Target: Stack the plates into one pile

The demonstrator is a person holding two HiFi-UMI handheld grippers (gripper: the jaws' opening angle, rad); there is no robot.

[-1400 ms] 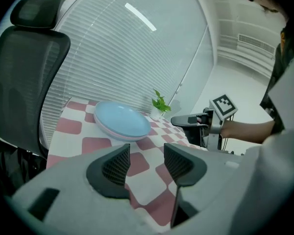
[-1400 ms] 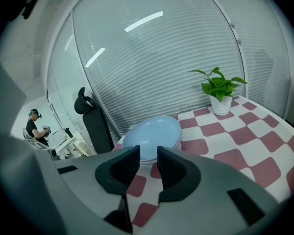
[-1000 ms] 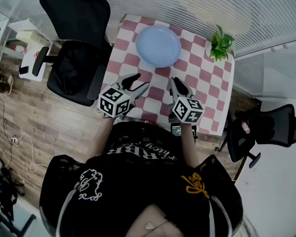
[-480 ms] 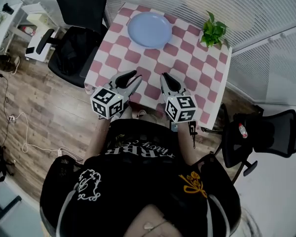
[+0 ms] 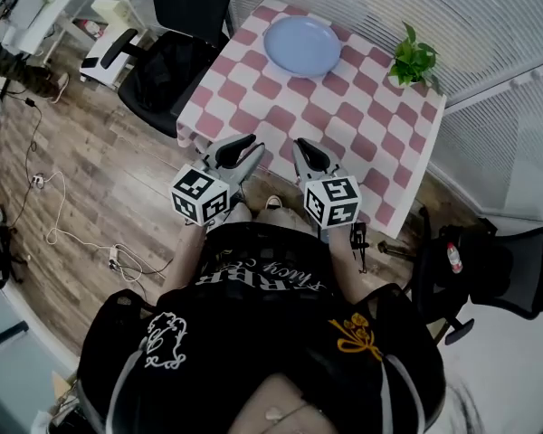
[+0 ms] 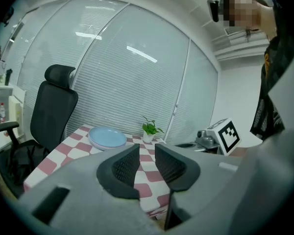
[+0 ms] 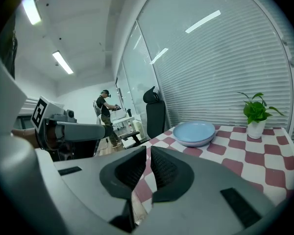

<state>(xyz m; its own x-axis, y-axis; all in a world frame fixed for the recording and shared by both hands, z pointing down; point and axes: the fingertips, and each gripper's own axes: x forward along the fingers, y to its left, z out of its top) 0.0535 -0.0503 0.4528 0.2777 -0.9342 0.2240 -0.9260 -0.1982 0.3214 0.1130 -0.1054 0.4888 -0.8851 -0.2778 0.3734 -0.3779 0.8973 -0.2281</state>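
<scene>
Over the near edge of the desk (image 5: 348, 120), both tongs are held side by side, pointing toward the far side. Left tongs (image 5: 245, 144): the jaws have just been closing and now stand all but together, with only a narrow slit between the ribbed pads. Nothing lies between them and they touch nothing. Right tongs (image 5: 300, 146): the jaws have likewise just been closing and are now drawn together, the pads nearly meeting. They are empty and clear of any object. Each tongs carries its marker cube at the rear, close to the person's body.

Plates (image 5: 301, 45): they sit in one pile at the far left corner of the desk, on the red and white chequered cloth, well apart from both tongs. The top plate is pale blue, round and shallow, and lies level. In the right gripper view a second rim, more lilac in tone, shows just beneath it, nested squarely. The number of plates in the pile cannot be told.

A small potted plant (image 5: 413, 61) stands at the far right corner, apart from the pile. A black office chair (image 5: 176, 66) stands beside the desk's left edge
</scene>
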